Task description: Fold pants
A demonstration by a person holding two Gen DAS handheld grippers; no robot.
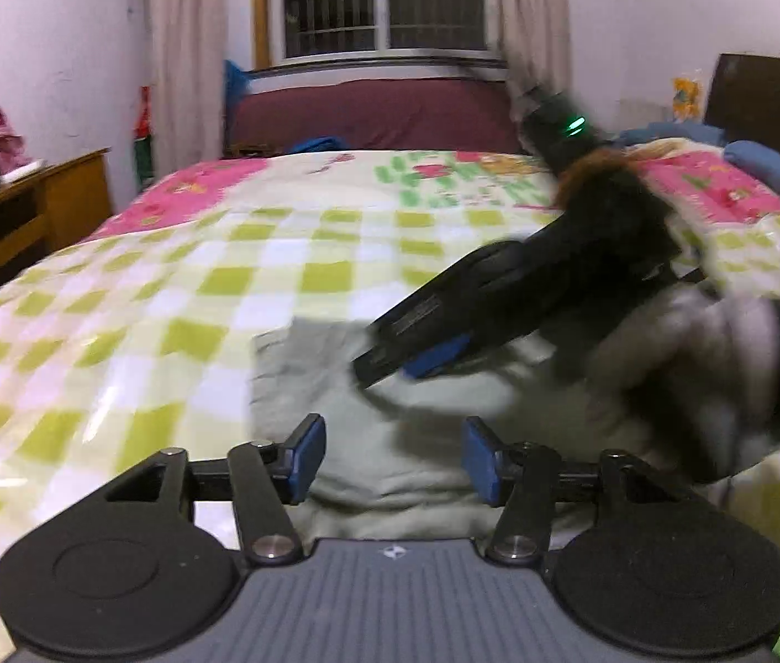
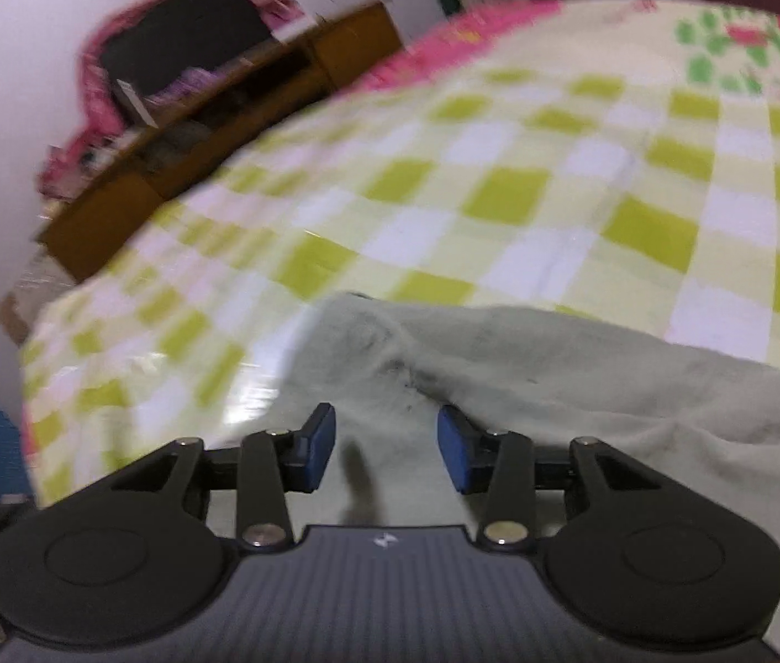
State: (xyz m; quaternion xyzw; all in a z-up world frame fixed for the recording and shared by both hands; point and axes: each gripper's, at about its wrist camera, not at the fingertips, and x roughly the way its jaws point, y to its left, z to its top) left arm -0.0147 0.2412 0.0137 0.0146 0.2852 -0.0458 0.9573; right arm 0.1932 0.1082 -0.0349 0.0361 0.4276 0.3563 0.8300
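A bed with a green-and-white checked, pink-bordered cover (image 1: 169, 298) fills the room. Pale white walls (image 1: 58, 27) surround it. A barred dark window (image 1: 384, 0) with beige curtains (image 1: 185, 44) stands beyond. A brown wooden cabinet (image 1: 31, 204) stands left; a dark wooden headboard (image 1: 771, 94) stands right.

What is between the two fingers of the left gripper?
Only the pale pants lie below the gap of the open left gripper; its fingers pinch nothing. The left wrist view shows this.

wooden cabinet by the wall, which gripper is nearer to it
Left, as far as these views show. The left gripper sits on the cabinet side of the pants; the right gripper reaches in from the far side.
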